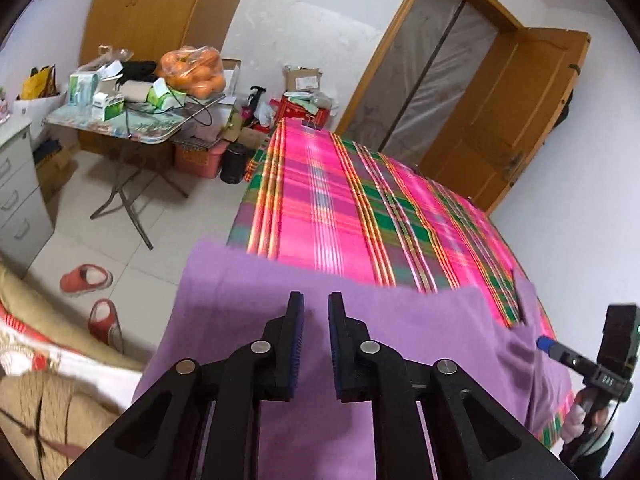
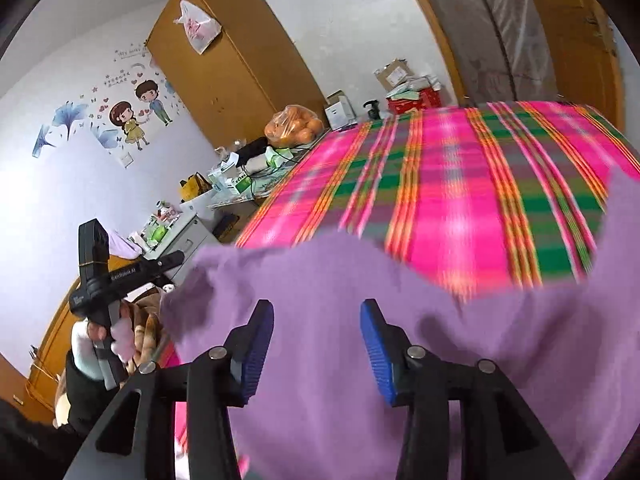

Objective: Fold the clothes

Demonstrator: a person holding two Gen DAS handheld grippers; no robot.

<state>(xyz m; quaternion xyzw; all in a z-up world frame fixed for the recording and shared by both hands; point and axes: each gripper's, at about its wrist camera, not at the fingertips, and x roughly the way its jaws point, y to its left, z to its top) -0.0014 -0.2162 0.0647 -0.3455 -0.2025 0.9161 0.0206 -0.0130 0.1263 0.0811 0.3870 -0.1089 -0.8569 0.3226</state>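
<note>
A purple garment lies spread over the near end of a bed with a pink and green plaid sheet. My left gripper hovers just above the garment. Its pads stand a narrow gap apart, and only the cloth below shows through the gap. In the right wrist view the same purple garment covers the near part of the plaid sheet, with its left edge rumpled. My right gripper is wide open above it, with nothing between its blue pads. A hand holding the left tool shows at the left.
A folding table piled with boxes and a bag of oranges stands left of the bed. Red slippers lie on the tiled floor. A grey drawer unit, bedding and an open wooden door surround the bed.
</note>
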